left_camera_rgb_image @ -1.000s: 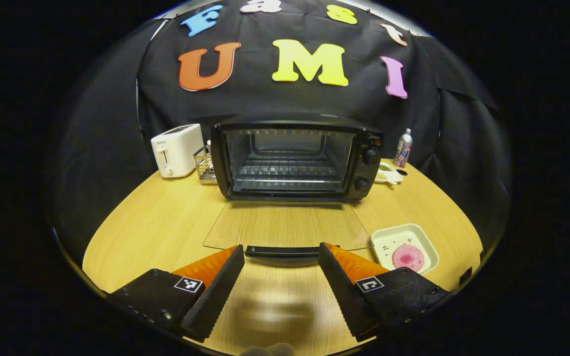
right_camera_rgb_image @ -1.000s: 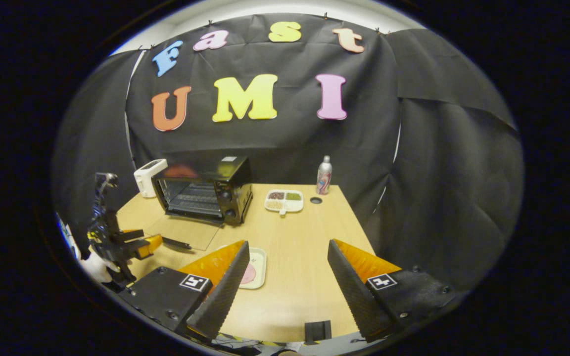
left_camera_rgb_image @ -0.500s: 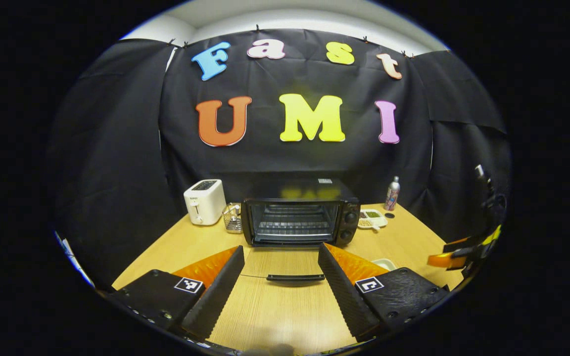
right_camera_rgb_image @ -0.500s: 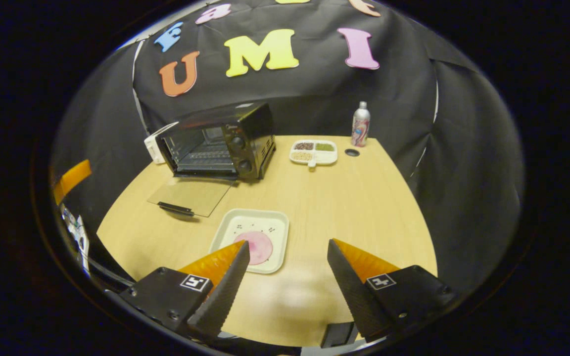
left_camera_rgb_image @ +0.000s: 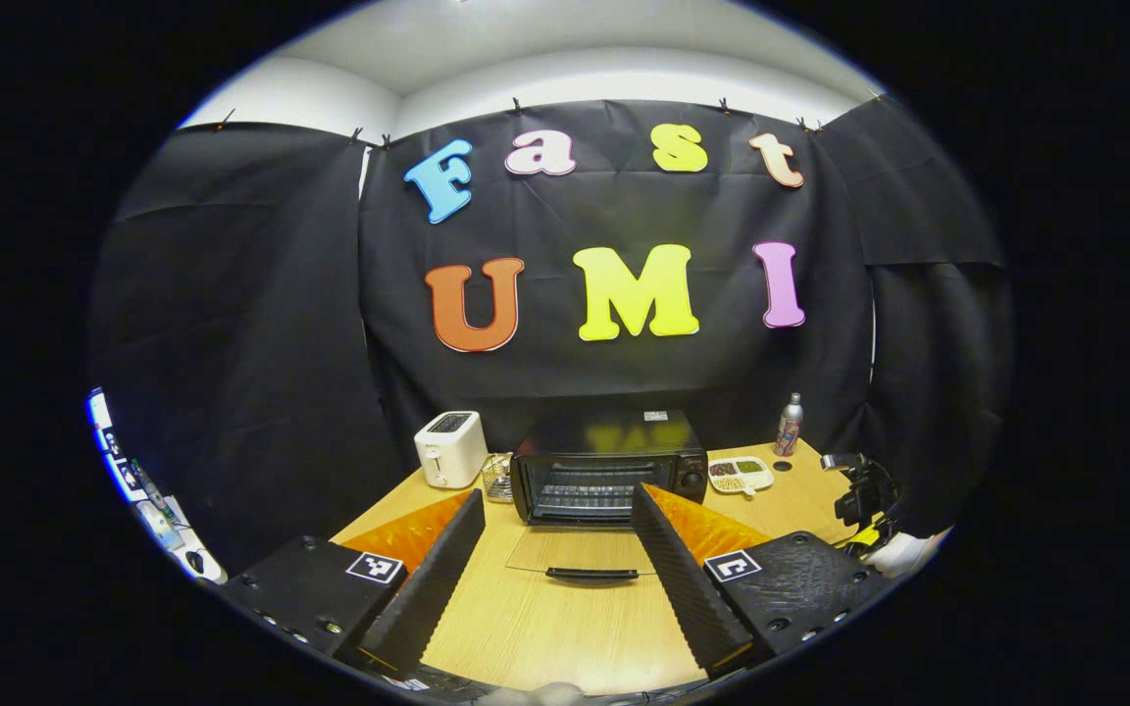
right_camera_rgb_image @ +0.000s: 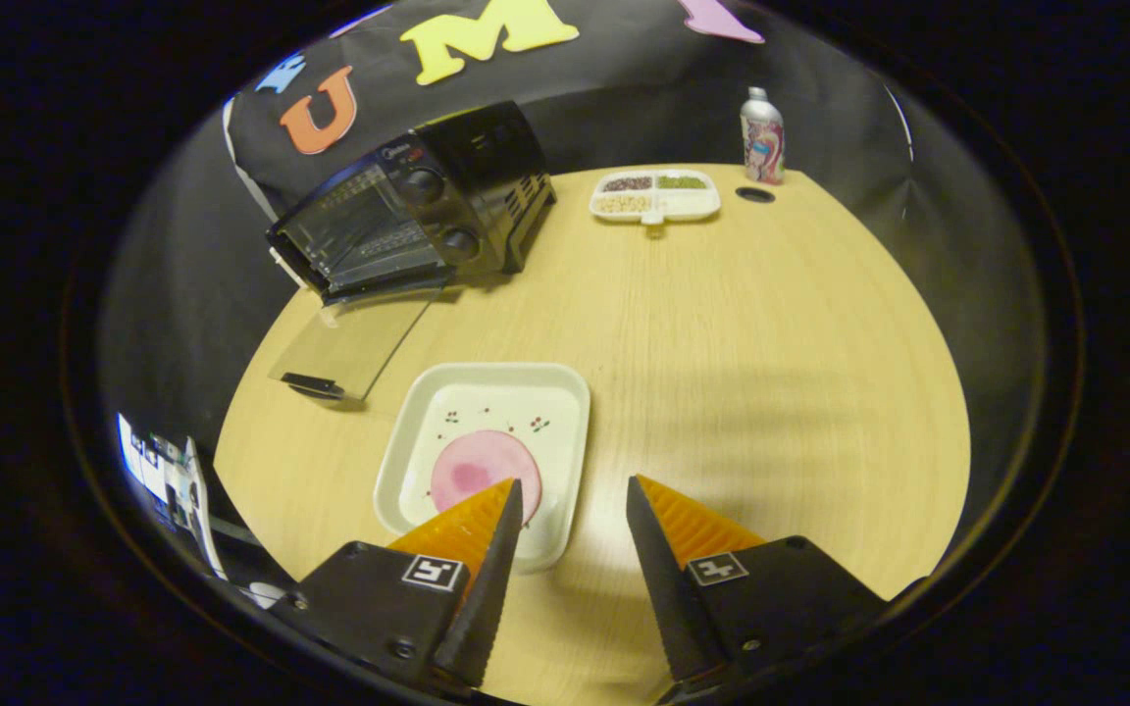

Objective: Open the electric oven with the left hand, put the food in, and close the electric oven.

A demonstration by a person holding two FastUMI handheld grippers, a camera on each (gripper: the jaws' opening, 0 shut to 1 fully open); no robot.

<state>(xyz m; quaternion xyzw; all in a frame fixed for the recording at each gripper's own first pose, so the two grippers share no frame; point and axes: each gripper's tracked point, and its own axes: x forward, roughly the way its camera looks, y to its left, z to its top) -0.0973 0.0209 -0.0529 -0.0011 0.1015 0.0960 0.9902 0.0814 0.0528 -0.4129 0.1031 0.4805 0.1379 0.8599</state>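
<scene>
The right gripper [right_camera_rgb_image: 570, 495] is held with its fingers apart, nothing between them, low over the near right corner of the white tray [right_camera_rgb_image: 565, 392]; the near rim is overlapped by its left finger, and contact cannot be told. A round pink food slice [right_camera_rgb_image: 477, 466] lies in the tray. The left gripper [left_camera_rgb_image: 557, 510] is spread wide and empty, well back from the electric oven [left_camera_rgb_image: 608, 469], whose glass door [left_camera_rgb_image: 565, 551] lies flat open on the table [left_camera_rgb_image: 565, 628].

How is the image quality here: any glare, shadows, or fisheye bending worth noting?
Left gripper view: sharp; the oven top mirrors the lit wall; table edge bows. Right gripper view: darker; a bright patch lies on the table between the right gripper fingers, soft shadows cross the wood, the open glass door is see-through, and the oven leans.
</scene>
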